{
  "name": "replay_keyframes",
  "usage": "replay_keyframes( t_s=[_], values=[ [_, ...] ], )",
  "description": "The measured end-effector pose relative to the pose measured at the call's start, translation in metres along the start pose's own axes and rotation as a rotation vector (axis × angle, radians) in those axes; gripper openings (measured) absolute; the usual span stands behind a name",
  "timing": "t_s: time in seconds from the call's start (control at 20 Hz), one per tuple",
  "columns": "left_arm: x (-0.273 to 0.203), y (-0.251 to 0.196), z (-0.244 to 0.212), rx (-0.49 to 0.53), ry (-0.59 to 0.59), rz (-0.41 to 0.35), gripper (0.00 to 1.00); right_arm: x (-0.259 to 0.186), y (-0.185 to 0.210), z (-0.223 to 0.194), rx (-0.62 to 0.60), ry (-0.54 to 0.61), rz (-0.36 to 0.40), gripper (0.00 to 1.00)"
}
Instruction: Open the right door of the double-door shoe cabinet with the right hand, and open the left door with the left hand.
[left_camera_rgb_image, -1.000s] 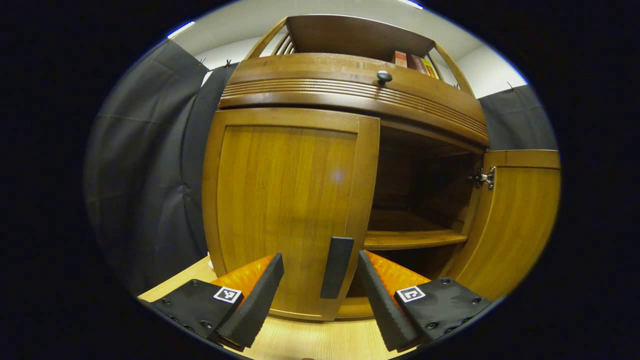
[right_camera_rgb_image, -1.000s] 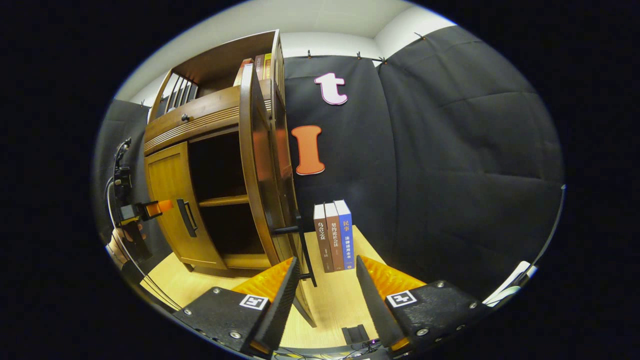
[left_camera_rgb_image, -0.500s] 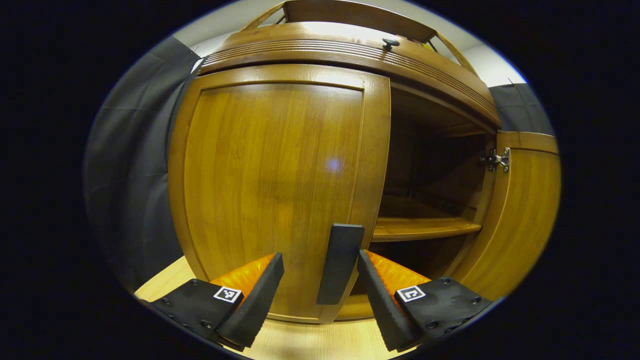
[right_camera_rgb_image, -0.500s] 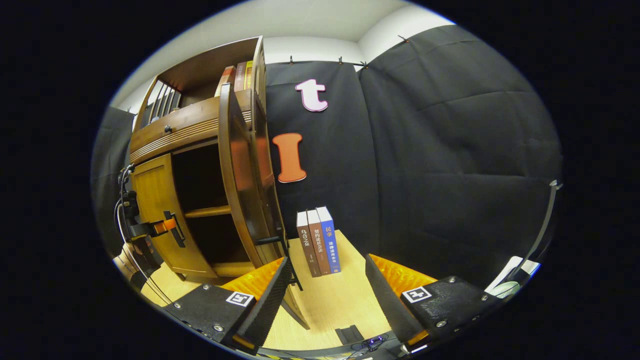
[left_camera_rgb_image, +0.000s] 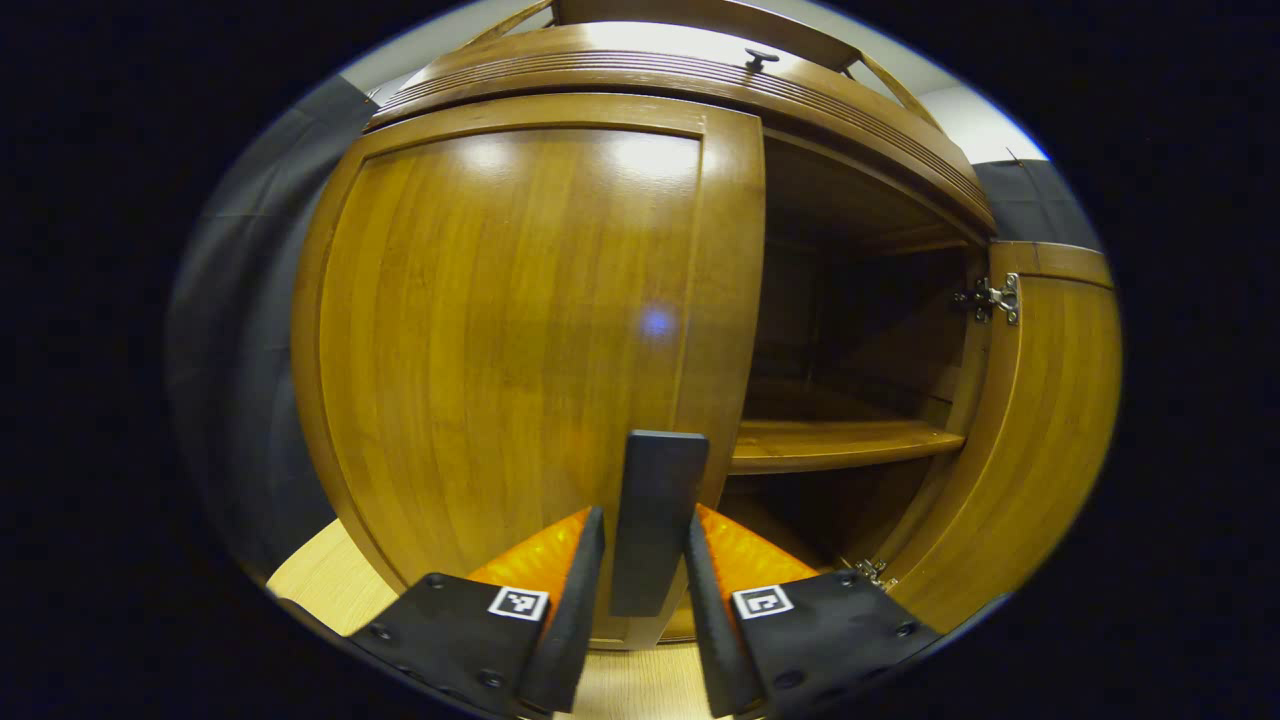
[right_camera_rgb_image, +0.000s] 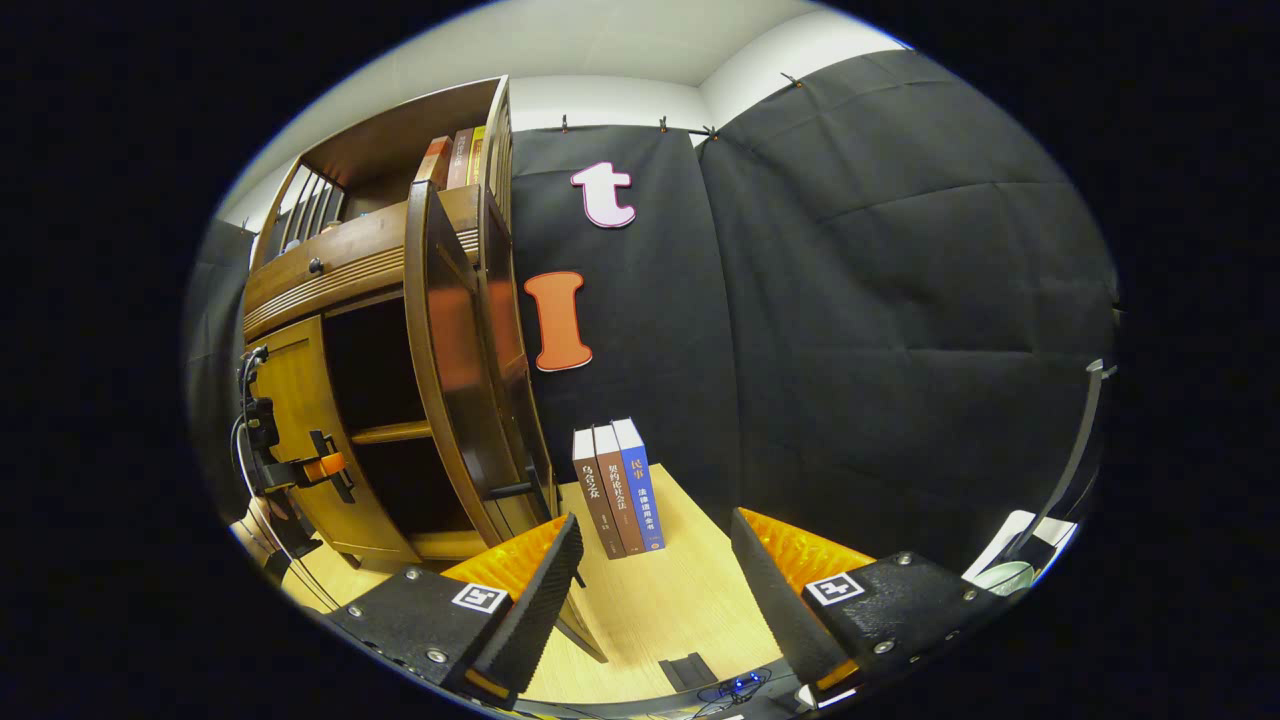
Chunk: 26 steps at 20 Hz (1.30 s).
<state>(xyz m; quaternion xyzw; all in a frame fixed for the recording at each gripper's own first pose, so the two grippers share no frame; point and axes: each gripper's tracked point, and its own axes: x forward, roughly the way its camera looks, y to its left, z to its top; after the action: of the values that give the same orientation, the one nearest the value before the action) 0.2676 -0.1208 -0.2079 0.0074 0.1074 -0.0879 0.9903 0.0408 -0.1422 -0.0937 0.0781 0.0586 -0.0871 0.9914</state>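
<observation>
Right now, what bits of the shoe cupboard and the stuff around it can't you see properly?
- Back of the cabinet interior, left gripper view: lost in shadow.
- Whether the left hand-held gripper actually presses the left door handle: contact is too close to tell.
- Right door handle, right gripper view: partly behind the right door.
- Books on top: too small and partly hidden behind the cabinet's side frame.

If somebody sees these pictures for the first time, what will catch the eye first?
The closed left door of the wooden shoe cabinet, with the left gripper closing around its dark handle. Beside it the right door stands open, showing a bare shelf.
</observation>
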Motion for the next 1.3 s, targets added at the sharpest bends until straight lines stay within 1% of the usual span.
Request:
replay_keyframes(
  t_s=[0.05,0.15,0.25,0.3,0.4,0.65,0.75,0.9,1.05,1.3],
  values=[
    [0.0,-0.001,-0.001,0.026,0.006,0.006,0.46,-0.002,-0.002,0.0,-0.001,-0.002,-0.004,0.93],
    [-0.002,-0.001,-0.001,0.054,0.017,0.01,0.42,-0.009,-0.004,-0.001,-0.001,-0.005,-0.008,0.93],
    [-0.005,-0.001,-0.002,0.032,0.013,0.008,0.37,-0.01,-0.004,0.0,0.001,-0.004,-0.008,0.93],
    [-0.007,-0.001,0.001,0.036,-0.002,0.003,0.38,-0.011,-0.004,0.0,0.002,-0.004,-0.009,0.93],
    [-0.022,-0.002,-0.005,0.064,-0.023,-0.01,0.32,-0.014,-0.003,0.003,-0.001,-0.009,-0.005,0.93],
    [-0.05,0.001,-0.005,0.036,-0.035,-0.06,0.32,-0.022,0.004,0.013,-0.023,-0.029,0.011,0.93],
    [-0.058,0.002,-0.006,0.041,-0.037,-0.062,0.33,-0.024,0.008,0.016,-0.03,-0.031,0.015,0.93],
    [-0.071,0.007,-0.007,0.018,-0.043,-0.06,0.32,-0.031,0.015,0.021,-0.032,-0.047,0.011,0.93],
    [-0.085,0.011,-0.007,0.031,-0.045,-0.068,0.33,-0.042,0.028,0.021,-0.057,-0.057,0.011,0.93],
    [-0.11,0.021,-0.01,0.011,-0.049,-0.096,0.31,-0.055,0.055,0.026,-0.127,-0.084,0.01,0.92]
  ],
)
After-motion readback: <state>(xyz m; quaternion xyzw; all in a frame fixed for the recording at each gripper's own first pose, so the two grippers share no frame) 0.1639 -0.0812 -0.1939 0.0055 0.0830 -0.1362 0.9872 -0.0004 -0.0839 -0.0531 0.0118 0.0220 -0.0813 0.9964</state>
